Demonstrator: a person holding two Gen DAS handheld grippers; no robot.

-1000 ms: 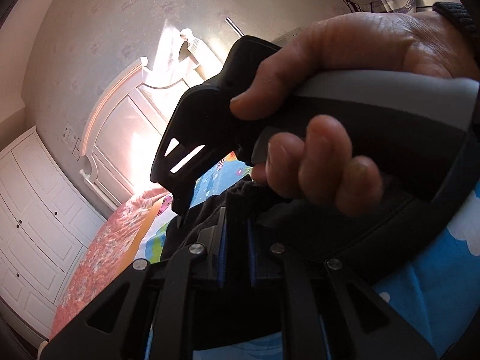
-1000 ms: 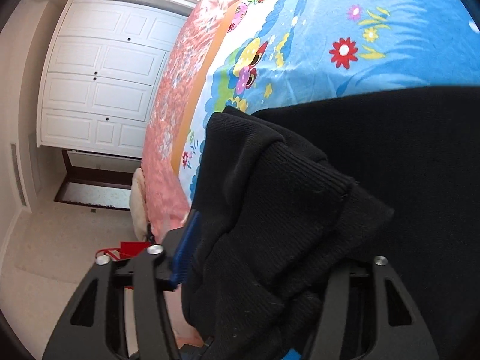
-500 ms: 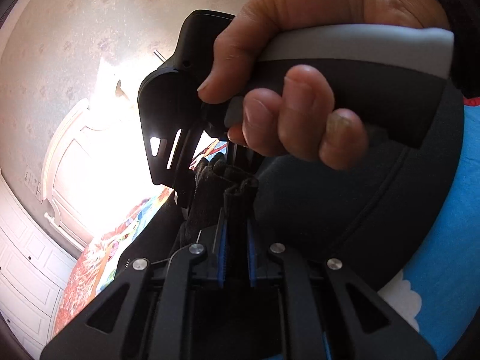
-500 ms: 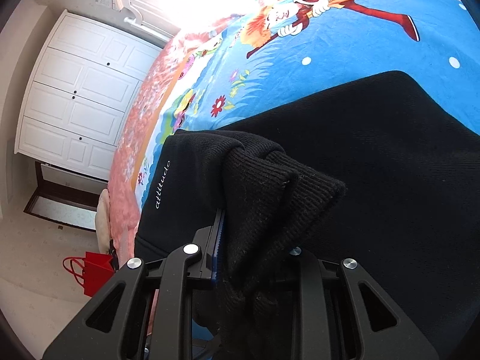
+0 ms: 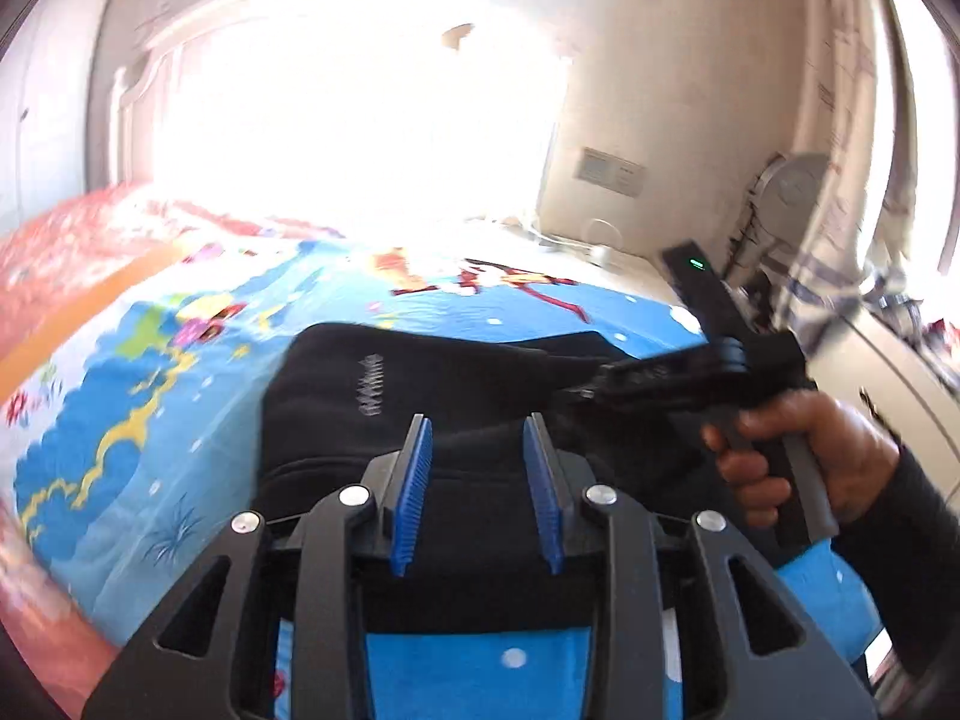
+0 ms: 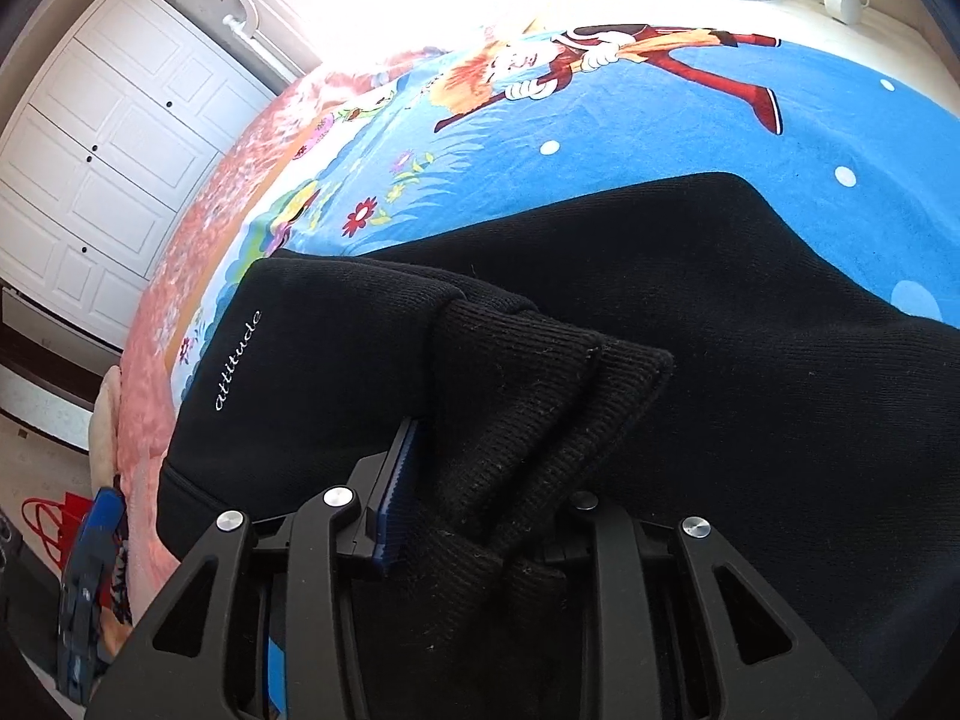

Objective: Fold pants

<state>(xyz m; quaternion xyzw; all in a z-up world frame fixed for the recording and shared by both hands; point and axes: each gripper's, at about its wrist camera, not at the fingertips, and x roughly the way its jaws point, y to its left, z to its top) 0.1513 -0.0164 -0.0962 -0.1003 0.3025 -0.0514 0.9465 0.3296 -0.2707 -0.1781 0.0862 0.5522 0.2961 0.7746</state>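
Black pants (image 6: 750,360) lie folded on the bed, with a small white word printed near their left edge (image 6: 239,362). My right gripper (image 6: 486,498) is shut on the ribbed cuffs (image 6: 540,420), which rest on top of the folded fabric. Its right pad is buried in the cloth. In the left wrist view the pants (image 5: 420,384) lie ahead of my left gripper (image 5: 479,480). Its jaws are opening and nothing sits between the blue pads (image 5: 414,480). A hand (image 5: 798,456) holds the right gripper's handle at the right of that view.
A blue cartoon bedsheet (image 6: 660,120) covers the bed, with a pink floral blanket (image 6: 198,252) along its left side. White wardrobe doors (image 6: 108,150) and a red bag (image 6: 54,516) stand beyond. The glaring white headboard (image 5: 336,108) and a fan (image 5: 792,192) are at the far end.
My left gripper let go of the cuff, opened, rolled upright and drew back from the right hand. My right gripper closed on the cuffs and carried them over the folded pants.
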